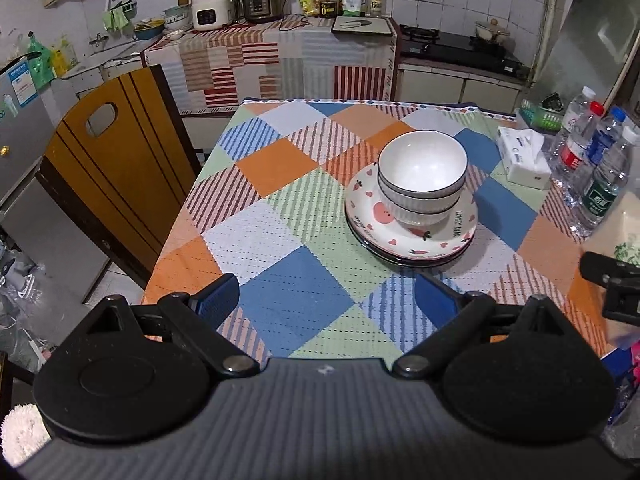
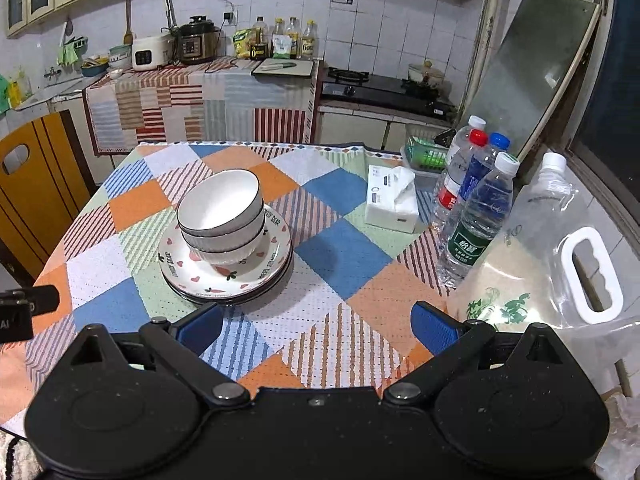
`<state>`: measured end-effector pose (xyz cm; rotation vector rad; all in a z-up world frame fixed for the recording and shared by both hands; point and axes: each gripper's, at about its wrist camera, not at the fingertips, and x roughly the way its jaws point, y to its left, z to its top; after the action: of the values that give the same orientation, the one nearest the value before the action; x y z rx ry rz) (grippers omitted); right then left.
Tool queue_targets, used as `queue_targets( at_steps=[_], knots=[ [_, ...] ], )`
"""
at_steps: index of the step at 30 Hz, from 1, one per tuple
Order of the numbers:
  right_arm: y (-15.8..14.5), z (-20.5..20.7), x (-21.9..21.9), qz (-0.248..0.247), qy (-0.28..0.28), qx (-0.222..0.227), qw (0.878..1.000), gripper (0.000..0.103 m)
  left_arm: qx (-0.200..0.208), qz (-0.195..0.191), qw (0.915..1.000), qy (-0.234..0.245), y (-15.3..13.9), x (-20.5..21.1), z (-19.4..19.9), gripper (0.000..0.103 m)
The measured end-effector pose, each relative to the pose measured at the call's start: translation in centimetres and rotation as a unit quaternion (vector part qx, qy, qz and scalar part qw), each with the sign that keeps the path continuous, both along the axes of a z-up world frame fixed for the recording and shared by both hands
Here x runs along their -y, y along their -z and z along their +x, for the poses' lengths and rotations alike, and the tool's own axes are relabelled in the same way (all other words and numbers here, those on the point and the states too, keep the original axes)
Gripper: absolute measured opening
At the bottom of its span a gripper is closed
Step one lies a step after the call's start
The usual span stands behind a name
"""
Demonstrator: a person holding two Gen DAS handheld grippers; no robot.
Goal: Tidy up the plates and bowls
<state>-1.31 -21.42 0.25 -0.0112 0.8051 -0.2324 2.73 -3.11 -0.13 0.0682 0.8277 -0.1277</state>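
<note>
Seemingly near done: every dish in view already sits in one pile on the checked-cloth counter (image 1: 280, 184).
Left gripper (image 1: 326, 300): jaws spread wide, holding nothing, hovering over the counter's near edge, apart from the pile.
Bowls (image 1: 422, 176): nested white bowls with dark rims, upright, resting on the top plate.
Plates (image 1: 412, 236): strawberry-print plate topmost, darker-rimmed ones beneath it, mid-counter.
Right gripper (image 2: 316, 328): also wide and empty, near the pile but clear of it.
Far right: tissue pack (image 2: 390, 200), water bottles (image 2: 476, 220), large jug (image 2: 560, 264).
Left to do: by my reading, nothing visible beyond perhaps moving the pile.
</note>
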Motion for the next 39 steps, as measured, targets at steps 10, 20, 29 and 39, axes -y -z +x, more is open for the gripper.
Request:
queue_targets(
  at_steps=[10,20,29,39],
  knots=[
    [0.3,-1.0,-0.4,0.001,-0.001,0.03,1.0,0.102,0.006,0.004,1.0,0.002,0.5,0.3,-0.5,0.095],
    [1.5,-1.5,-1.0,-0.014,-0.001,0.044,0.999,0.102,0.003,0.001,1.0,0.003,1.0,0.4,-0.3,0.095],
    [1.7,-1.6,-1.2,-0.017,-0.001,0.047,0.999,0.102,0.008,-0.005,0.9999,0.006,1.8,0.7,-0.5,0.095],
    [2.0,-1.4,-1.1,-0.013,0.002,0.04,0.999,0.102,0.015,-0.007,0.9999,0.001,1.7,0.8,-0.6,0.096]
  ],
)
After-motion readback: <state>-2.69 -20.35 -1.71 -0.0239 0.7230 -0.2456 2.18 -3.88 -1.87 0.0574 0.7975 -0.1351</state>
